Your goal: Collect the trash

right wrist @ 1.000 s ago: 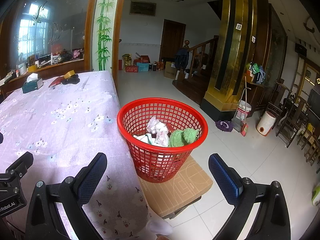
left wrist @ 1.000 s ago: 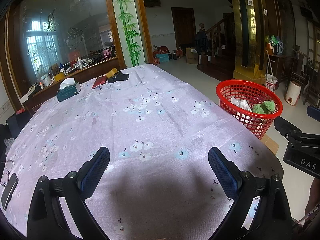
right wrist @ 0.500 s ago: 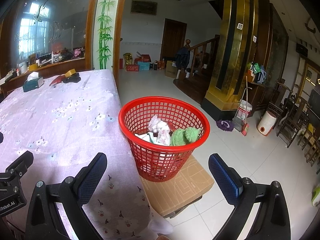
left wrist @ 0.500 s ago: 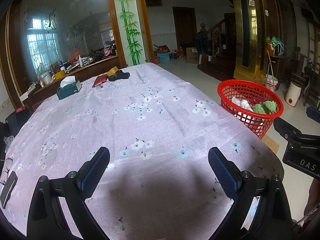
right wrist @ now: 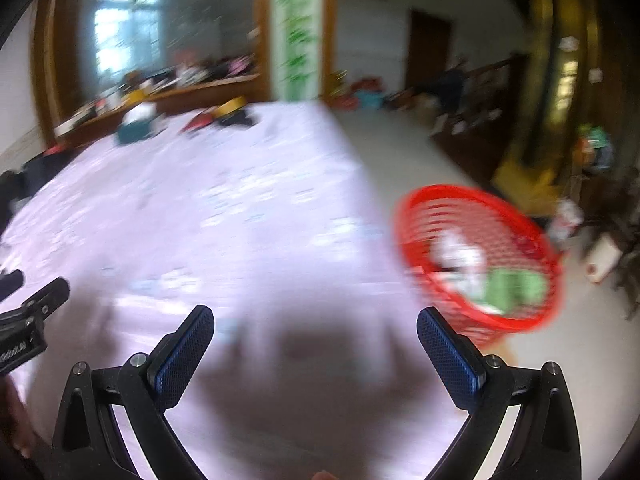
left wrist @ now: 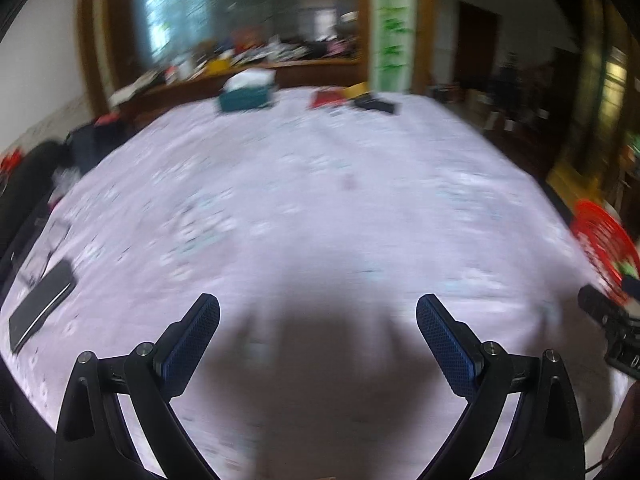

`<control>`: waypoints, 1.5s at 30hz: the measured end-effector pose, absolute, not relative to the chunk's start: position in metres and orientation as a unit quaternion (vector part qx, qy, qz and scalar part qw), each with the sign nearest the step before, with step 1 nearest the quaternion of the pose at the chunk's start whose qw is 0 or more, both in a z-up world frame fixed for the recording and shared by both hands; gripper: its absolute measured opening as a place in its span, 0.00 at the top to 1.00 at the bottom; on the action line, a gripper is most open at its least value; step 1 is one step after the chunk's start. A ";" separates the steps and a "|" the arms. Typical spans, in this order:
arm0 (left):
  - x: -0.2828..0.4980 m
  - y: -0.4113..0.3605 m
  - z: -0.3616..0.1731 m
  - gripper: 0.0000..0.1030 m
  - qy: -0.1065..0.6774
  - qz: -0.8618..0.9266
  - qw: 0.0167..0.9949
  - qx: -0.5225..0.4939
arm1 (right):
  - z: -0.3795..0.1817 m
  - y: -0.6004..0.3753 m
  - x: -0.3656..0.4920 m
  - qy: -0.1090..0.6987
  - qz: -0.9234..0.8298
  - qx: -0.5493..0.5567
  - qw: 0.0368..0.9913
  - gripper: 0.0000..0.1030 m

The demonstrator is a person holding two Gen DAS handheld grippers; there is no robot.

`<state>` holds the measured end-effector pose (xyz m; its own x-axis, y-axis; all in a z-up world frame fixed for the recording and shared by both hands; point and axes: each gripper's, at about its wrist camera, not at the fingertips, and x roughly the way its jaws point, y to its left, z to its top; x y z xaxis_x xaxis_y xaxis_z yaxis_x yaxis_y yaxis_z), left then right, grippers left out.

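Note:
Both views are motion-blurred. A red mesh basket (right wrist: 476, 256) holding white crumpled trash and green items stands off the table's right edge; its rim (left wrist: 604, 240) shows at the far right of the left wrist view. My left gripper (left wrist: 318, 320) is open and empty over the near part of the lilac floral tablecloth (left wrist: 320, 184). My right gripper (right wrist: 316, 326) is also open and empty, above the table's near right corner, with the basket ahead to its right. Each gripper shows at the edge of the other's view.
At the table's far end lie a teal tissue box (left wrist: 244, 94), a red packet (left wrist: 326, 98) and a dark object (left wrist: 374, 104). A black phone (left wrist: 40, 312) lies at the near left edge. A cluttered sideboard (left wrist: 240, 68) runs behind the table. White tiled floor (right wrist: 420, 152) spreads right.
Both cameras have swung left: the basket slid toward the right of each view, the tissue box moved toward centre, and the phone came into view. Both grippers stay open.

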<state>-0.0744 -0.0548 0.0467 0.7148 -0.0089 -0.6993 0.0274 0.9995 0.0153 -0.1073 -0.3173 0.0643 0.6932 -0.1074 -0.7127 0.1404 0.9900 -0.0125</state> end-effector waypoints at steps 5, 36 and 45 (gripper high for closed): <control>-0.050 -0.009 0.033 0.05 0.418 0.022 0.908 -0.010 | 0.043 -0.258 -0.057 0.426 -0.015 -0.003 0.905 0.00; -0.008 0.035 0.008 0.00 0.485 0.017 0.874 -0.010 | 0.014 -0.219 0.019 0.490 -0.035 0.009 0.871 0.00; -0.007 0.034 0.007 0.00 0.486 0.016 0.874 -0.013 | 0.014 -0.219 0.019 0.490 -0.035 0.009 0.871 0.00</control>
